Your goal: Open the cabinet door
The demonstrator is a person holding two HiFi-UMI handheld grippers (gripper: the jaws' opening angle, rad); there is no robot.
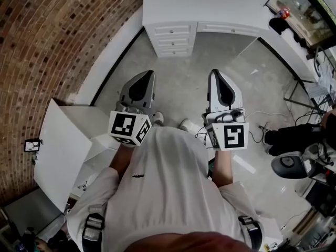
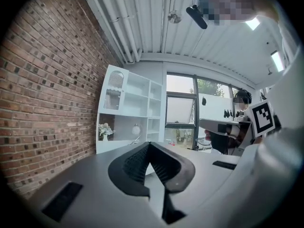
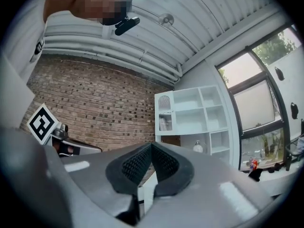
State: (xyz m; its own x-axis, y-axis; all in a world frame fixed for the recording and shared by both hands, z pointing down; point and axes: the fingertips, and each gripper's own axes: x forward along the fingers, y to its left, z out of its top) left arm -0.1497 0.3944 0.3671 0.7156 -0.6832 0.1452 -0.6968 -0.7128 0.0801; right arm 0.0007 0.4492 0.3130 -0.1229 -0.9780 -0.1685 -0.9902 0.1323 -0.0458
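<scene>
The person wears a white hooded top [image 1: 168,188] with a small black mark on its front, white sleeves, a black strap [image 1: 93,228] at each side well behind the claws, and white shoes [image 1: 185,124]. The left gripper [image 1: 145,75] and right gripper [image 1: 215,72] are smooth grey wedge-shaped shells with black ribbed pads [image 2: 133,163] lining the claw, and just behind each shell sits a white cube [image 1: 129,127] printed with black square markers. Thin black and white cables [image 1: 233,114] loop between the right shell and its cube.
</scene>
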